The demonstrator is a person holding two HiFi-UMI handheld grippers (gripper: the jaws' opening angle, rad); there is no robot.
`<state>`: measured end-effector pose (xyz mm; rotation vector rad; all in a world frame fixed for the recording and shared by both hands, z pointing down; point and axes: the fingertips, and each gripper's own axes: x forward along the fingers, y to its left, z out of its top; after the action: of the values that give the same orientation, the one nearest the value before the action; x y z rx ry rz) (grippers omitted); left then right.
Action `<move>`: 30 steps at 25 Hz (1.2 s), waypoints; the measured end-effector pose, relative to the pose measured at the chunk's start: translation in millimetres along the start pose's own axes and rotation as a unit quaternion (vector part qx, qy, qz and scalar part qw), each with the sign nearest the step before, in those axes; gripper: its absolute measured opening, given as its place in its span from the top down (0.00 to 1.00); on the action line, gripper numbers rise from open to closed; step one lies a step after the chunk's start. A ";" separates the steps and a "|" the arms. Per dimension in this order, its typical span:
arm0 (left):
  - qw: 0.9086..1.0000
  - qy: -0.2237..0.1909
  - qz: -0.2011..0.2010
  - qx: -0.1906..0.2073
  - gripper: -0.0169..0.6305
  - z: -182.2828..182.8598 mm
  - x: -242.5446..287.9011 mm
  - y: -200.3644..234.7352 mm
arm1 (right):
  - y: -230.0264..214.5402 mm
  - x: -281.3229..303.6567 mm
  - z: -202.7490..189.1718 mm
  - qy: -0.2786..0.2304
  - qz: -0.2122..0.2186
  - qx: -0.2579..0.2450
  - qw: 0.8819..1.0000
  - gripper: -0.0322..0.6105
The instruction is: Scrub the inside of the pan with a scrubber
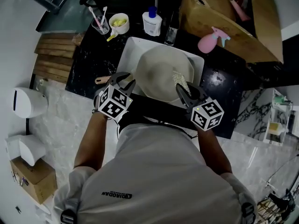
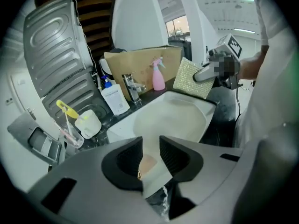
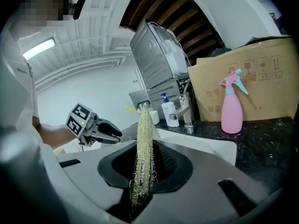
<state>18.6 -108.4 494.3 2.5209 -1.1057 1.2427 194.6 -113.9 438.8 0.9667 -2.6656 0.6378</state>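
A pale round pan (image 1: 156,73) lies in the white sink (image 1: 132,46); its wooden handle end (image 1: 103,80) sticks out to the left over the counter. My left gripper (image 1: 125,80) hovers at the pan's near left rim, jaws apart. In the left gripper view the gripper (image 2: 150,146) shows pale pan (image 2: 170,118) and a bit of wood through the gap, with no pad pressing on them. My right gripper (image 1: 183,88) is shut on a glittery scrubber (image 1: 180,78) above the pan's right side. The scrubber (image 3: 144,143) stands upright between the right gripper's (image 3: 148,149) pads.
A black marble counter (image 1: 88,62) surrounds the sink. Behind it stand a tap (image 1: 171,31), a white pump bottle (image 1: 152,22), a cup (image 1: 119,23), a glass of toothbrushes (image 1: 99,22), a pink spray bottle (image 1: 209,40) and a cardboard box (image 1: 224,17).
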 end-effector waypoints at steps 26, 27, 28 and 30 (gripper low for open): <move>0.944 0.170 -0.237 0.156 0.66 -102.3 74.7 11.0 | -5.8 36.5 -6.6 -0.023 -0.131 0.060 0.989 0.83; 0.943 0.168 -0.238 0.159 0.66 -101.5 74.8 11.7 | -7.7 37.9 -7.5 -0.020 -0.132 0.059 0.989 0.83; 0.944 0.165 -0.239 0.158 0.65 -99.1 74.3 12.1 | -10.0 39.1 -9.1 -0.016 -0.134 0.058 0.989 0.83; 0.946 0.156 -0.243 0.146 0.65 -92.8 73.1 11.5 | -16.0 41.7 -13.9 -0.004 -0.142 0.057 0.988 0.83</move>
<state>-19.5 -120.4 606.1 2.4397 -0.2185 1.6535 174.5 -141.3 471.0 1.3502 -2.4530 0.7256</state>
